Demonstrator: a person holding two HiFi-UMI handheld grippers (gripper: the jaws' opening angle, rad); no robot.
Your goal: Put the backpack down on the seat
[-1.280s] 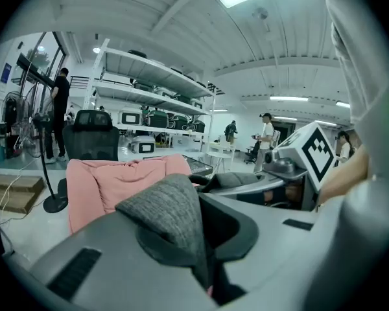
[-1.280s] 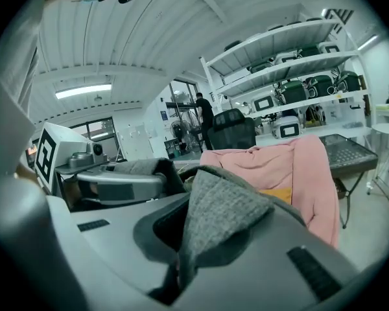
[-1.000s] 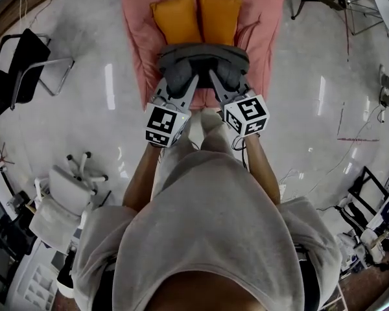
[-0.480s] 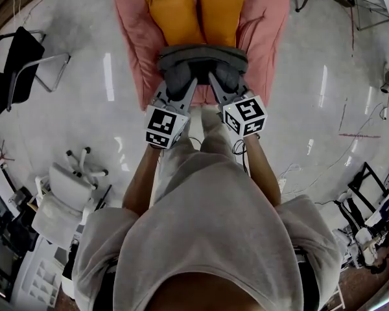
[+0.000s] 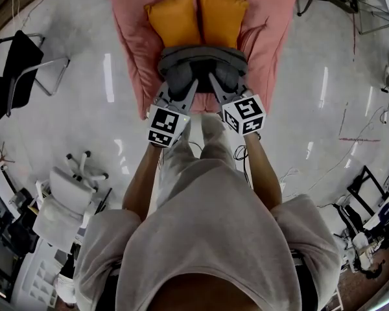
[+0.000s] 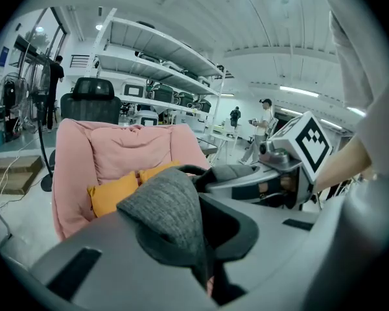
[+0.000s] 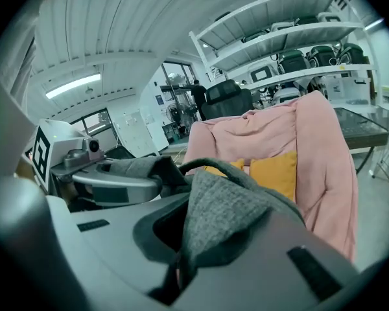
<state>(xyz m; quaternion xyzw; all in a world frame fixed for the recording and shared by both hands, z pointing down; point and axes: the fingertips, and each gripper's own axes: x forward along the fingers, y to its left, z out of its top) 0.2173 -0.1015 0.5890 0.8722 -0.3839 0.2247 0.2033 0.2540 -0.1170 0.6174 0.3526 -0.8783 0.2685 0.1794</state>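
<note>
While both grippers are clamped on it, the grey backpack (image 5: pixel 203 58) sits or hangs at the front edge of the seat (image 5: pixel 139 57), straight out at twelve o'clock from the person. From where I stand I cannot tell whether its bottom touches the pink cover (image 5: pixel 272 31) yet. The left gripper (image 6: pixel 203 254) has its jaws pressed together on a thick fold of the grey knit fabric. The right gripper (image 7: pixel 181 254) pinches a matching fold at the bag's three o'clock side, with the carry loop (image 7: pixel 211 166) arching between them.

What worries me is how far forward the bag is. Two orange cushions (image 5: pixel 198 17) fill the back of the seat at the bag's twelve o'clock, so little room is left behind it. If the jaws let go here, I would expect the bag to tip toward six o'clock and slide off the lip onto the shiny floor (image 5: pixel 311 109). Pushing it deeper might instead shove the cushions or ruck the loose cover under it.

The grips are a second risk. Each holds only a bunched fold, not a strap wrapped round, so the weight could pull the cloth out early on one side. One gripper releasing ahead of the other would likely swing the bag toward nine or three o'clock and leave it slumped, not sitting flat.
</note>
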